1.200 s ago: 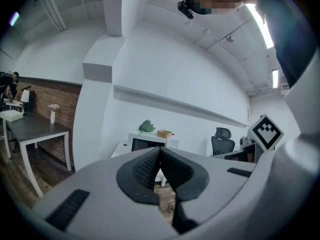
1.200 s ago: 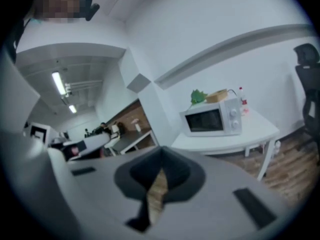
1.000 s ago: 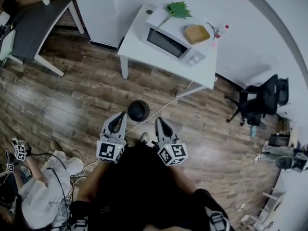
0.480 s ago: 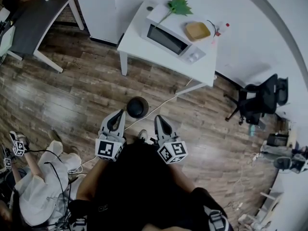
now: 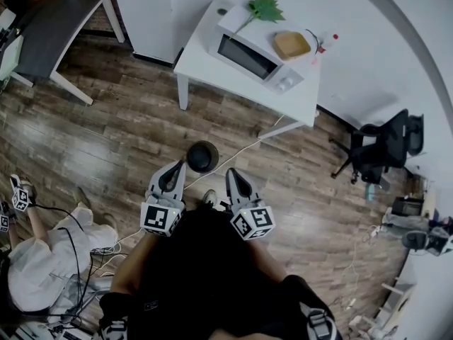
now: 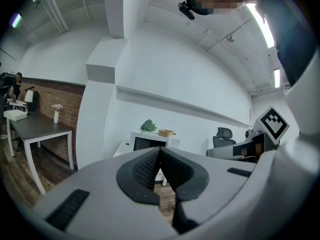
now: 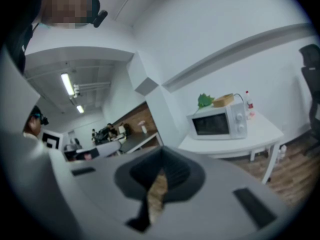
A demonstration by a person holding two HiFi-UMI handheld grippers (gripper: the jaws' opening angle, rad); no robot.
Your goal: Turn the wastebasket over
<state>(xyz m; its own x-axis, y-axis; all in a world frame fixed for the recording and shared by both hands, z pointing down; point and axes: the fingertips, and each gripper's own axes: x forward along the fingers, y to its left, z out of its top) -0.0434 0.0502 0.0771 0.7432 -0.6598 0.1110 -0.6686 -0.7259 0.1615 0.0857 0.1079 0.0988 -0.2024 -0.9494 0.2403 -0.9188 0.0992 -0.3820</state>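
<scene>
**Both tools clenched and empty, wastebasket on the floor just ahead**

The wastebasket point(image 5: 202, 156), black and round from above, stands on the wooden floor point(image 5: 106, 140) in front of the person. It sits between the white tabletop point(image 5: 205, 66) and the two tools. The head view does not show whether its open end faces up or down.

The left tool point(image 5: 178, 168) and the right tool point(image 5: 231, 174) are held side by side at about the same height, both pointing towards the wastebasket. The wastebasket lies ahead of the gap between them, nearer the left tool's tip. Neither tool is on it.

In the left gripper view the left tool point(image 6: 159, 151) has its jaws pressed together at the tips, with nothing between them. The right gripper view shows the same for the right tool point(image 7: 161, 159): its jaws meet at the tips and hold nothing.

A white cable point(image 5: 237, 154) runs across the floor, passing close beside the wastebasket. On the white tabletop stands a microwave point(image 5: 248, 59), with a green leaf point(image 5: 263, 11) and a wooden bowl point(image 5: 291, 45) on top of it and a red-capped bottle point(image 5: 327, 42) just beside it.

A black office chair point(image 5: 382, 147) stands well off to the right. A dark tabletop point(image 5: 49, 37) is at the upper left. A person point(image 5: 35, 268) in light clothes sits on the floor at the lower left.
</scene>
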